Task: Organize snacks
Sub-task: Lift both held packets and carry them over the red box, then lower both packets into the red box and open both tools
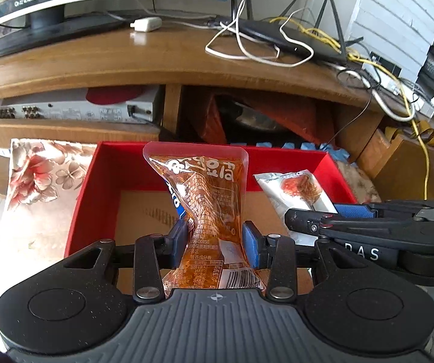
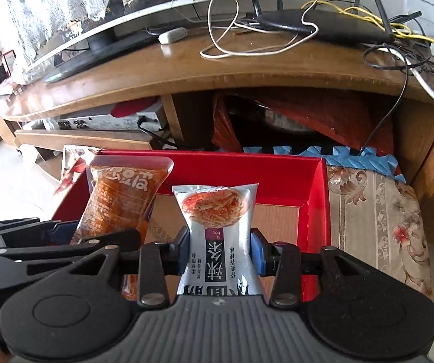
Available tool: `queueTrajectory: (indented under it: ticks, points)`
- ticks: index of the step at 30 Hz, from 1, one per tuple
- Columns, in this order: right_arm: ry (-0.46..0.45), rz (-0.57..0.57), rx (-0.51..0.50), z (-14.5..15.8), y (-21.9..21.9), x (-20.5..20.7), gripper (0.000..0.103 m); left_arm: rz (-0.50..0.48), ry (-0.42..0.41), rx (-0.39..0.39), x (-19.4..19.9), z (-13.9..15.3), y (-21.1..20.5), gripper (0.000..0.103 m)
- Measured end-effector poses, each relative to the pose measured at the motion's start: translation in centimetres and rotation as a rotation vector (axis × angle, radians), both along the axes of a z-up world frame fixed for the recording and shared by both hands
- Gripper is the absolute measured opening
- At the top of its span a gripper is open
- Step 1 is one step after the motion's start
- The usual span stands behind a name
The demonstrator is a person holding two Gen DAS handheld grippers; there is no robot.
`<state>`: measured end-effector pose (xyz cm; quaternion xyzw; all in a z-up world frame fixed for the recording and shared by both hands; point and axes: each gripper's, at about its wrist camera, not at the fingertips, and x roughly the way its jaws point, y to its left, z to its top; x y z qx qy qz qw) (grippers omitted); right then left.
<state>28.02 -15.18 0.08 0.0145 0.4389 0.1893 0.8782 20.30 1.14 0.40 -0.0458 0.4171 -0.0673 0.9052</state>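
Observation:
My left gripper [image 1: 215,242] is shut on an orange snack packet [image 1: 208,199], its blue pads pinching the packet's waist. The packet stands upright over the red box [image 1: 83,187], whose floor is bare brown cardboard. My right gripper [image 2: 220,249] is shut on a white snack packet [image 2: 218,208] with a picture of red shredded food. This packet also hangs over the red box [image 2: 320,199], to the right of the orange packet [image 2: 117,199]. Each view shows the other gripper beside it: the right one [image 1: 307,224] at the right edge, the left one [image 2: 111,239] at the left.
A wooden TV stand [image 1: 156,66] rises just behind the box, with a monitor base, a router [image 1: 292,42] and tangled cables on top. A silver receiver [image 1: 74,110] sits on its shelf. Floral cloth [image 2: 377,217] lies right of the box, blue foam mat [image 2: 353,154] behind it.

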Motion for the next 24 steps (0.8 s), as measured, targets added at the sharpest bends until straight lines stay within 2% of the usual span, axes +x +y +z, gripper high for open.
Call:
queueTrajectory:
  ticks: [18,21,24]
  points:
    - [0.016,0.004,-0.034,-2.2,0.7,1.9,0.04,0.02,0.045,0.039,1.5,-2.6,-0.3,0.051]
    - [0.019,0.0,-0.03,-2.0,0.7,1.9,0.04,0.022,0.035,0.061,1.3,-2.4,-0.4,0.054]
    - [0.011,-0.007,-0.031,-1.5,0.6,1.6,0.04,0.034,0.024,0.067,1.1,-2.1,-0.2,0.062]
